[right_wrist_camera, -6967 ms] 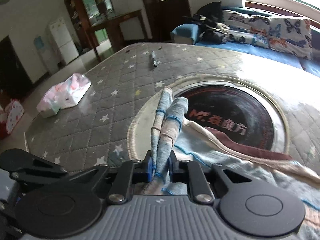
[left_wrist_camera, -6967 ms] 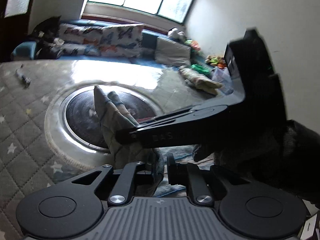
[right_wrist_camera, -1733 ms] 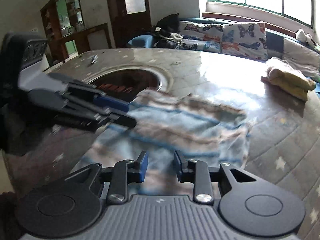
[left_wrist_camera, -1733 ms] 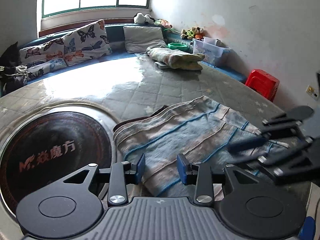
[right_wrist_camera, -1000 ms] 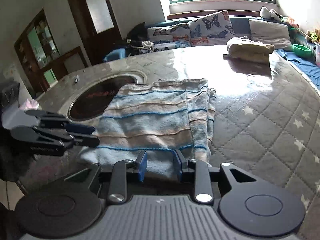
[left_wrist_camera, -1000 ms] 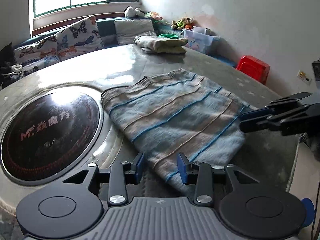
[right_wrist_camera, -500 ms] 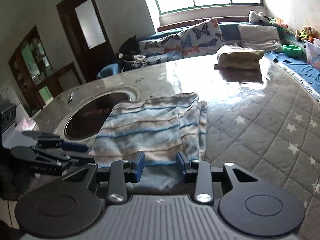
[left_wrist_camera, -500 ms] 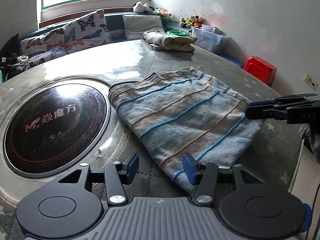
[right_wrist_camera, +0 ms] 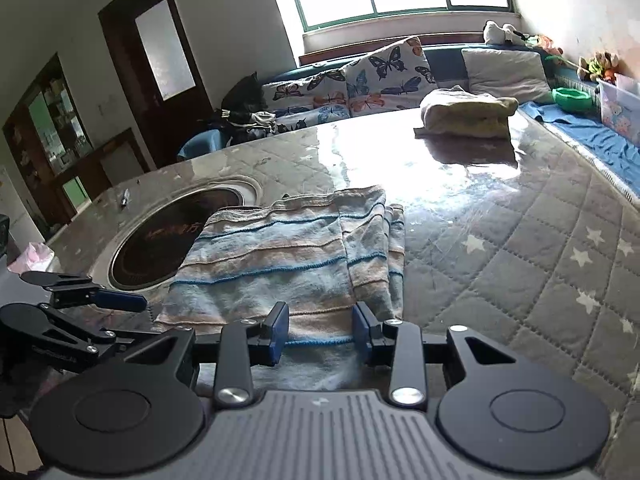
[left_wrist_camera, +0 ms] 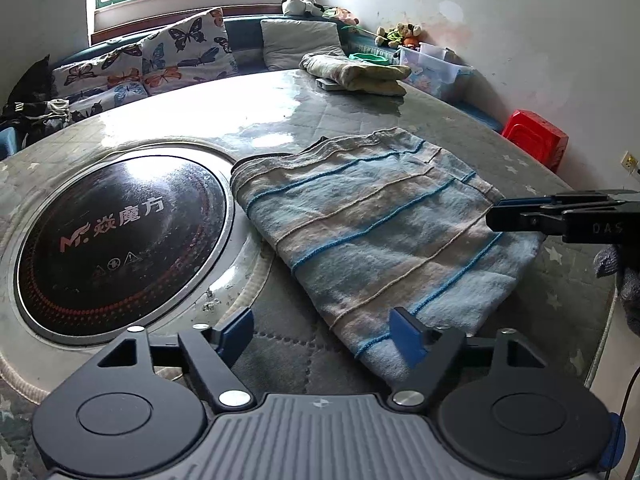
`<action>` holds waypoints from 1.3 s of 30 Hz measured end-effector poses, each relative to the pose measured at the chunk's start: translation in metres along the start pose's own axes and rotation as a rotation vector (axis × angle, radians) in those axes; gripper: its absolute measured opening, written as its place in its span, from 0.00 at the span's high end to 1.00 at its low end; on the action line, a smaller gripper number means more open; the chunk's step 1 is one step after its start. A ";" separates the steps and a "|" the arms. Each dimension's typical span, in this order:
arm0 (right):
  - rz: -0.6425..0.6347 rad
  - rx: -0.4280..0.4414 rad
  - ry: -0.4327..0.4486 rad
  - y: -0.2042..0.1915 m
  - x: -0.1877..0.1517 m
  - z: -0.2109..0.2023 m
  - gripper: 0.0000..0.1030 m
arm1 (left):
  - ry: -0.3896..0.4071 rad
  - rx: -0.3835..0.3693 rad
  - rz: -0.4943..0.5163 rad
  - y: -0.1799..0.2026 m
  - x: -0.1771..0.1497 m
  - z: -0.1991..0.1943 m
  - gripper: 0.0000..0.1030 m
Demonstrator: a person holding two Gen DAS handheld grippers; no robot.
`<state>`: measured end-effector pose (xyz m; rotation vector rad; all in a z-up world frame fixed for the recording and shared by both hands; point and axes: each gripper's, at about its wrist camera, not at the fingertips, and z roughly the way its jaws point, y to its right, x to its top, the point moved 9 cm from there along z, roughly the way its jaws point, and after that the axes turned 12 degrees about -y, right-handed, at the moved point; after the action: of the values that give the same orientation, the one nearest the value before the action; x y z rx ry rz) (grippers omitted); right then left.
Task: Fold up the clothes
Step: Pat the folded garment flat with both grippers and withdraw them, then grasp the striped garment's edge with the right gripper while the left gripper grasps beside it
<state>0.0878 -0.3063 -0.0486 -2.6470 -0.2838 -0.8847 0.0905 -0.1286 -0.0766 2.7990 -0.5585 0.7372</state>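
A blue and beige striped garment [left_wrist_camera: 372,224] lies folded flat on the round quilted table [left_wrist_camera: 320,116], beside the dark induction plate [left_wrist_camera: 116,236]. My left gripper [left_wrist_camera: 323,330] hovers open just above the garment's near corner, nothing between its blue pads. In the right wrist view the same garment [right_wrist_camera: 288,256] spreads ahead, and my right gripper [right_wrist_camera: 319,330] stands open over its near hem, holding nothing. The right gripper's fingers [left_wrist_camera: 560,214] show at the right edge of the left wrist view. The left gripper [right_wrist_camera: 80,308] shows at the lower left of the right wrist view.
A folded yellowish garment [left_wrist_camera: 356,74] lies at the table's far side. A bench with butterfly cushions [left_wrist_camera: 160,60] runs under the window. A red stool [left_wrist_camera: 534,142] and a plastic bin [left_wrist_camera: 432,68] stand by the right wall. A pink tissue pack [right_wrist_camera: 30,256] rests at the left table edge.
Both grippers have let go of the garment, which now lies flat. Over the last second they drew back slightly and their jaws spread wider.
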 end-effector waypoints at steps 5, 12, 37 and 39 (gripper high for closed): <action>-0.032 0.002 -0.005 -0.005 0.012 0.006 0.65 | -0.001 0.004 -0.005 0.000 0.000 0.000 0.19; -0.042 0.007 -0.052 -0.002 0.022 0.024 0.65 | -0.001 0.008 -0.009 -0.002 0.001 0.000 0.15; -0.008 -0.055 -0.146 0.027 0.108 0.107 0.73 | 0.029 0.035 -0.064 -0.029 0.027 0.003 0.05; 0.005 -0.046 -0.128 0.031 0.109 0.099 0.70 | 0.040 0.033 -0.078 -0.031 0.031 0.002 0.05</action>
<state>0.2366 -0.2887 -0.0634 -2.7510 -0.2912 -0.7293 0.1284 -0.1102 -0.0653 2.8110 -0.4316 0.7914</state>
